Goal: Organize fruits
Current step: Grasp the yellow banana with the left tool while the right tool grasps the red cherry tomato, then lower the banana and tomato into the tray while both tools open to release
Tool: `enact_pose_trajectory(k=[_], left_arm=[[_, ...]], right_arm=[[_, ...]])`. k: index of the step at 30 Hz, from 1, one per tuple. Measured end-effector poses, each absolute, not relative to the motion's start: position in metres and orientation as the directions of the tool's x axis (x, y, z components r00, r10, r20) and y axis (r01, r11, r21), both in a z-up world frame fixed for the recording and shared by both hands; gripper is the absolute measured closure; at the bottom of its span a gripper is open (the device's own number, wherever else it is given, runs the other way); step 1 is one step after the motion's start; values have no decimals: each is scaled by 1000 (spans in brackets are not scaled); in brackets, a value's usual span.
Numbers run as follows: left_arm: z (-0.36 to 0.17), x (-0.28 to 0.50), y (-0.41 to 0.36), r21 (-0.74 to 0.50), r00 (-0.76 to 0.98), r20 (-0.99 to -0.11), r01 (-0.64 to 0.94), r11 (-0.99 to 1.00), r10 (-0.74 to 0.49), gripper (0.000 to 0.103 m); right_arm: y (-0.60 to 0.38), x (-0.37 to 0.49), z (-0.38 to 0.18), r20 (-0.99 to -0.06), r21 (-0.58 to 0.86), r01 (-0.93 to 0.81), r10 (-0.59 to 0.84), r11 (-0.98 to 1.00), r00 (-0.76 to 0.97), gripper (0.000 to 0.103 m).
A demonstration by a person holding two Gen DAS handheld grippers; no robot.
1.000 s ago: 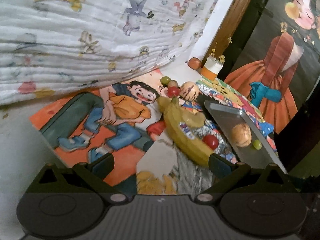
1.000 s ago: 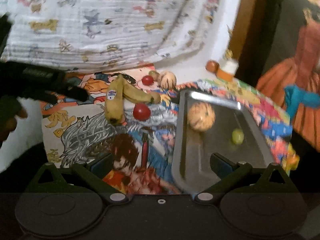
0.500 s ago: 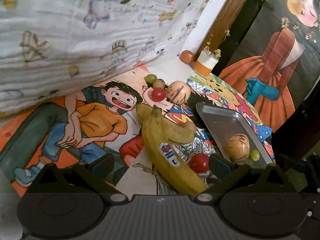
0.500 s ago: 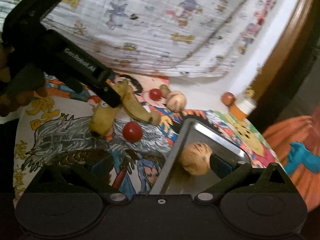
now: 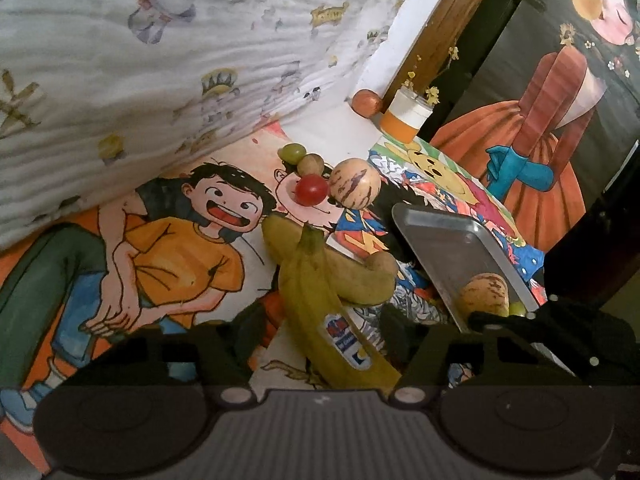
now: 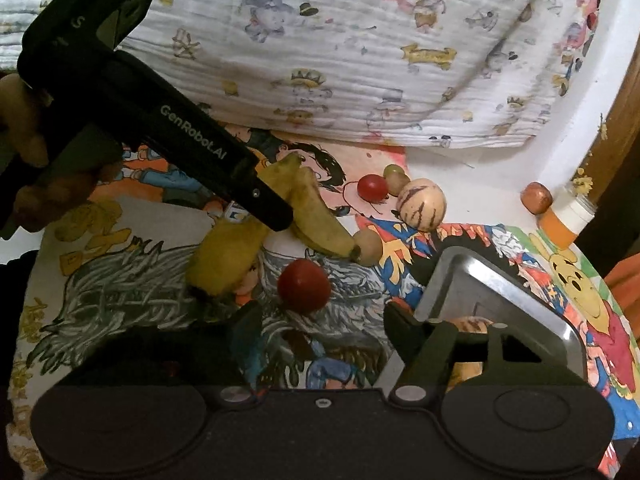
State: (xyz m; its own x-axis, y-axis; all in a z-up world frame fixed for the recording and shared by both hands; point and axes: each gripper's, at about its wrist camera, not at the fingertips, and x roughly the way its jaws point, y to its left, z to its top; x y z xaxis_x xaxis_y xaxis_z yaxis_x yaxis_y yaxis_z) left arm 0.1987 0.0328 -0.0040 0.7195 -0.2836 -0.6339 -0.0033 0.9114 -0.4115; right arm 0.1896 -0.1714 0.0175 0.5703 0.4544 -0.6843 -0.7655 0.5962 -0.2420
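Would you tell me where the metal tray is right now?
The metal tray sits at the right of both wrist views on the cartoon-print mat, right of the bananas, with a striped tan fruit lying in it.

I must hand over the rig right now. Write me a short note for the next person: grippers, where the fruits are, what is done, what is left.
Left gripper: jaws closing around the bananas; contact not clear yet.
Right gripper: jaws closing just below a red tomato on the mat; nothing held.
Metal tray: holds one striped melon and a green grape.
Still on the mat: the bananas, two red tomatoes, a second striped melon, a green grape, a small brown fruit.
Done: two fruits in the tray. Left: probably move the rest there.
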Motion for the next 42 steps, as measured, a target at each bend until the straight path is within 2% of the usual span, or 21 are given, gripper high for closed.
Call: enact_pose_trajectory(k=[3,10,13,18,29,42], left_arm=[[-5,203,37,-419,716,-636,-5,908,-290,53],[-8,207,44,-455,708,-624,15,891,-330,57],[-8,208,44,-459,707,-623,17,888,-336,57],[-9,209,45,-471,707,-620,10,882,-340,61],[7,191,41,-472,753,-577,8,882,-316,69],[40,163,5,-424,782,-535,77,902,-319,71]], right_arm=[[-172,195,16,-685,-223,-767,463,601,562,44],[-168,205,14,-686,-166,-782,499,601,529,48],[-165,207,13,-687,-155,-788,508,596,519,54],[-165,209,12,-689,-128,-790,520,600,506,70],[-187,193,19,-640,-72,-742,540,666,547,70],[-245,158,47,-536,-43,-632,516,774,668,70]])
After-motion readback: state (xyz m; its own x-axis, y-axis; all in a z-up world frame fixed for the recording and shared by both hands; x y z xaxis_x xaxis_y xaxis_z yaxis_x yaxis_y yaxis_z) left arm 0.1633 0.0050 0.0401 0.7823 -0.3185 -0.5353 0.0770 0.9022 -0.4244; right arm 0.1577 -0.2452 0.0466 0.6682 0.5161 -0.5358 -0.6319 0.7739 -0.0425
